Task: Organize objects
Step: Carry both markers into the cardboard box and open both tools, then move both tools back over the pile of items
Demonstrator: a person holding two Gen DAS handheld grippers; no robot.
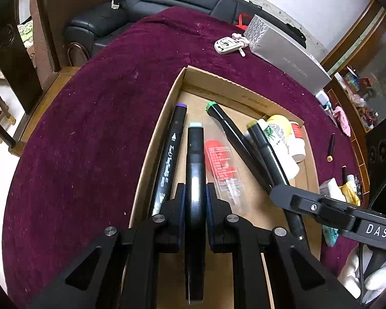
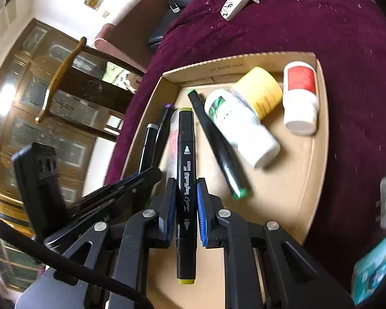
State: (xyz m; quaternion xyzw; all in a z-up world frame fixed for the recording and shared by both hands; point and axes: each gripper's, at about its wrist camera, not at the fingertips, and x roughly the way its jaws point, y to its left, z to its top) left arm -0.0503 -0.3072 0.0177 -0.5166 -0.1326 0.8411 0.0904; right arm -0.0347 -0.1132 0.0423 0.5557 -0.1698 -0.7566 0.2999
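A shallow cardboard box point(image 1: 151, 154) point(image 2: 319, 139) lies on a maroon cloth. My left gripper point(image 1: 195, 193) is shut on a black marker with a pale mint cap point(image 1: 195, 159), held over the box. A purple-capped marker point(image 1: 171, 152) lies along the box's left wall. A green-capped marker point(image 1: 229, 131) point(image 2: 216, 144) lies in the box. My right gripper point(image 2: 185, 195) is shut on a black marker with an olive-yellow cap point(image 2: 185, 170), above the box; it also shows in the left wrist view point(image 1: 263, 146).
In the box lie a clear packet with red print point(image 1: 222, 164), a white bottle point(image 2: 240, 126), a yellow-lidded jar point(image 2: 260, 90) and a red-labelled bottle point(image 2: 299, 97). On the cloth are a key fob point(image 1: 226, 45), a silver box point(image 1: 283, 51) and small items point(image 1: 330, 148) at the right.
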